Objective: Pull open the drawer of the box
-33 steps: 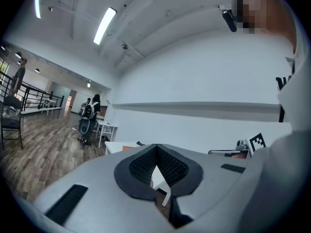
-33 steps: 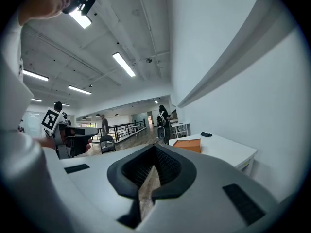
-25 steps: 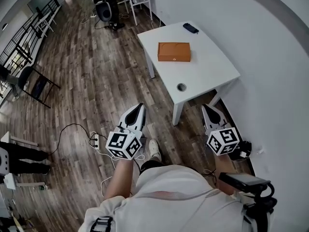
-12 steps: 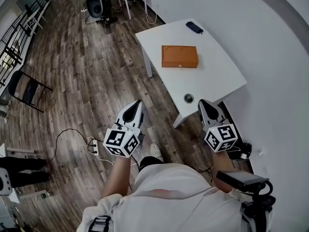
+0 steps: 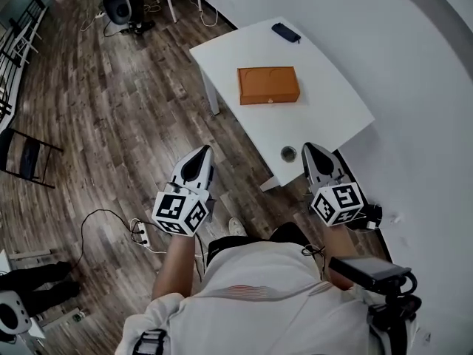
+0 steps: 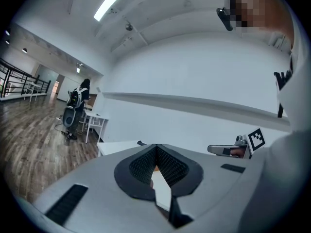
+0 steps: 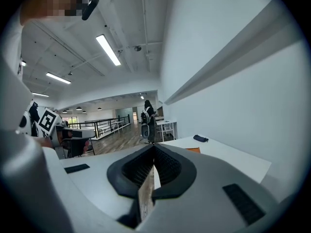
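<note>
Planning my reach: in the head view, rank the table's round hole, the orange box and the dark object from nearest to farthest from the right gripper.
1. Round hole, at the table's near edge, just left of the right gripper.
2. Orange box, mid-table.
3. Dark object, at the far corner.

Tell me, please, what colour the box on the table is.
The box is orange; head view.

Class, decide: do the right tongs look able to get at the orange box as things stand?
Probably yes. The right tongs hover at the table's near edge, shut and empty; the box lies ahead on bare tabletop, nothing standing between.
</note>
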Demonstrator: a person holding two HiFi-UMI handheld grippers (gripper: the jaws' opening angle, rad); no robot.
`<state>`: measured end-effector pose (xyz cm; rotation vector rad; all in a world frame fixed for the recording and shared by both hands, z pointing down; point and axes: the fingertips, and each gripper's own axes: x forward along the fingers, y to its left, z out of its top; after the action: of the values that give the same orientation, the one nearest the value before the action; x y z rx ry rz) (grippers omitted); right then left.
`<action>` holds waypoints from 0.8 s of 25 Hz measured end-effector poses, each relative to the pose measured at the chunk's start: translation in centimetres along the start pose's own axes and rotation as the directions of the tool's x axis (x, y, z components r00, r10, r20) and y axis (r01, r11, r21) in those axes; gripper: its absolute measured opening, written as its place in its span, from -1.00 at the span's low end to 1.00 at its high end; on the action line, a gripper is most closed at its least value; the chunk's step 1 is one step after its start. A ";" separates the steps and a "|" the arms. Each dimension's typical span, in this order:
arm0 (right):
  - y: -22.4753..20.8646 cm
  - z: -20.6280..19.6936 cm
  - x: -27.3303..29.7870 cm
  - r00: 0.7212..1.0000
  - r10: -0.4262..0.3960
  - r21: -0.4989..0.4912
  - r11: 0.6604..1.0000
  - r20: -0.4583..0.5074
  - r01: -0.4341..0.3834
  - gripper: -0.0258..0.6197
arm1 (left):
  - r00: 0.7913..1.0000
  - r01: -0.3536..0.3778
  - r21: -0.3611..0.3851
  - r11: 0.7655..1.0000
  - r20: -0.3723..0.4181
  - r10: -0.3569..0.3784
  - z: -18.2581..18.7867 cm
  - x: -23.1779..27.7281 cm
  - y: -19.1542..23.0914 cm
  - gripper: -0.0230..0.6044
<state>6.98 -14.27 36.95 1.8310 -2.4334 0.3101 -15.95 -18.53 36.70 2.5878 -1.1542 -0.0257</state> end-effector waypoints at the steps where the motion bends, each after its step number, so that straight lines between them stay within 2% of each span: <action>1: -0.5 0.0 0.3 1.000 -0.005 0.003 1.000 -0.003 0.005 -0.91 | 1.000 0.004 -0.001 1.000 -0.006 -0.004 -0.2 0.6 0.0 -0.89; 10: -6.1 -0.1 2.8 0.999 0.031 0.026 0.999 -0.010 -0.031 -0.91 | 0.999 -0.022 0.016 1.000 -0.029 0.022 -1.1 6.2 -1.5 -0.89; 16: -11.7 0.3 4.2 0.993 0.115 0.029 0.993 -0.030 -0.114 -0.91 | 0.995 -0.095 0.011 0.995 -0.028 0.095 -1.1 10.8 -4.5 -0.89; 20: -16.2 -0.7 5.6 0.982 0.180 0.041 0.983 -0.053 -0.178 -0.91 | 0.991 -0.133 0.024 0.991 -0.028 0.133 -2.0 15.4 -6.9 -0.89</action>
<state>20.90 -23.73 40.52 1.5941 -2.5741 0.4145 -0.28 -24.91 38.30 2.5151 -1.3207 0.0539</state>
